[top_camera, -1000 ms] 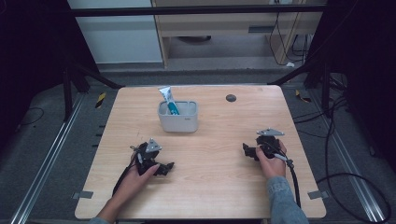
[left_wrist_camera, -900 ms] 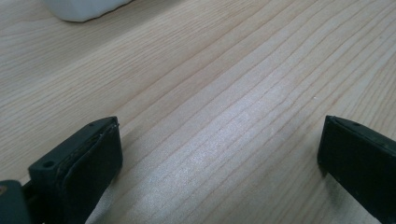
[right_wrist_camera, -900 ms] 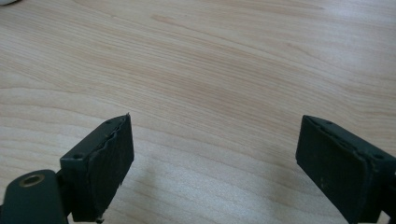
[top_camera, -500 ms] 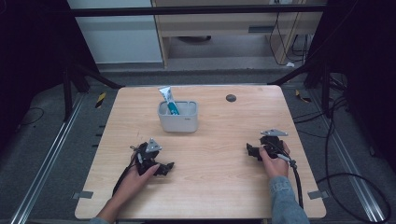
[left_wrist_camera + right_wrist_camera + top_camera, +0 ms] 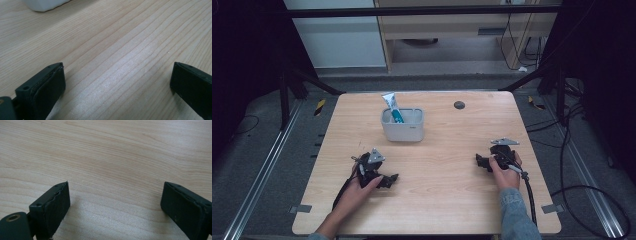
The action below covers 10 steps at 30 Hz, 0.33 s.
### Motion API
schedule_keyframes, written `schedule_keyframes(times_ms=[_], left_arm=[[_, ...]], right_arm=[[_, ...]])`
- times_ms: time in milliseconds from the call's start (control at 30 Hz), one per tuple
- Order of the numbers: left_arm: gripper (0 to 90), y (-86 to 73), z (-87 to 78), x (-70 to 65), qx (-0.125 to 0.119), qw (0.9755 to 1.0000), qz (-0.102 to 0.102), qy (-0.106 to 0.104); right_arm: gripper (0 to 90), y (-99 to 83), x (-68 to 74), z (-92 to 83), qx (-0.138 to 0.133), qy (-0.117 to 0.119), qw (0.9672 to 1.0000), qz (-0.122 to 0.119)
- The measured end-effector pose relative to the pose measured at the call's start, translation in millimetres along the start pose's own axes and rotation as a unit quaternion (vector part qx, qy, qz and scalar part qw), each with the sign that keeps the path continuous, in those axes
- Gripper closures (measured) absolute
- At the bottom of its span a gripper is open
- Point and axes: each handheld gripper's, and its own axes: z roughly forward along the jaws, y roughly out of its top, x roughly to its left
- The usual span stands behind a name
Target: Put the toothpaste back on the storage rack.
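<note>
Left claw and right claw both rest low on the wooden surface, jaws spread wide and holding nothing, probably parked at the near edge between moves. Well beyond them, toward the far middle, stands a grey bin with a tube leaning upright inside, likely kept there for storage.
</note>
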Motion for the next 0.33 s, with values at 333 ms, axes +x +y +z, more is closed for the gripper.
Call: schedule_keyframes(times_ms=[333], left_arm=[[0.0, -0.2, 0.0, -0.1, 0.0, 1.0, 0.0, 0.0]], right_arm=[[0.4, 0.7, 4.8, 2.6, 0.016, -0.039, 0.9989, 0.02]])
